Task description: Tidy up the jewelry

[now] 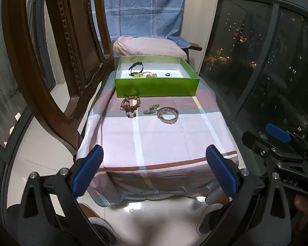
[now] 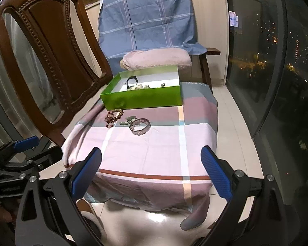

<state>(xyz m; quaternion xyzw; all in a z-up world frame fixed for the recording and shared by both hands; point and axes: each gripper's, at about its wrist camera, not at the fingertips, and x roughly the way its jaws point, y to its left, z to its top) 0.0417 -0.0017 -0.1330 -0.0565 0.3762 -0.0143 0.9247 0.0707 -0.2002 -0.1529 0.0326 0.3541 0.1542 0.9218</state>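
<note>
- Fingers of the left gripper (image 1: 154, 171) and right gripper (image 2: 152, 172) are wide apart, empty, near the worktop's (image 1: 164, 139) edge.
- Pink beaded round bracelet (image 1: 167, 115) lies at 12 o'clock, before the green cardboard box (image 1: 157, 87), probably waiting to go in.

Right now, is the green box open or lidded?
Open. The green box has no lid on it, and its white floor shows a black band and other pieces inside.

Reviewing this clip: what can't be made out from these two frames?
- Pieces inside the green box: its front wall hides the lower part of the pile in both wrist views; too small to count.
- Small green piece between the dark bead bracelet and pink bracelet: too small to identify.
- Table under the checked cloth: fully covered.
</note>
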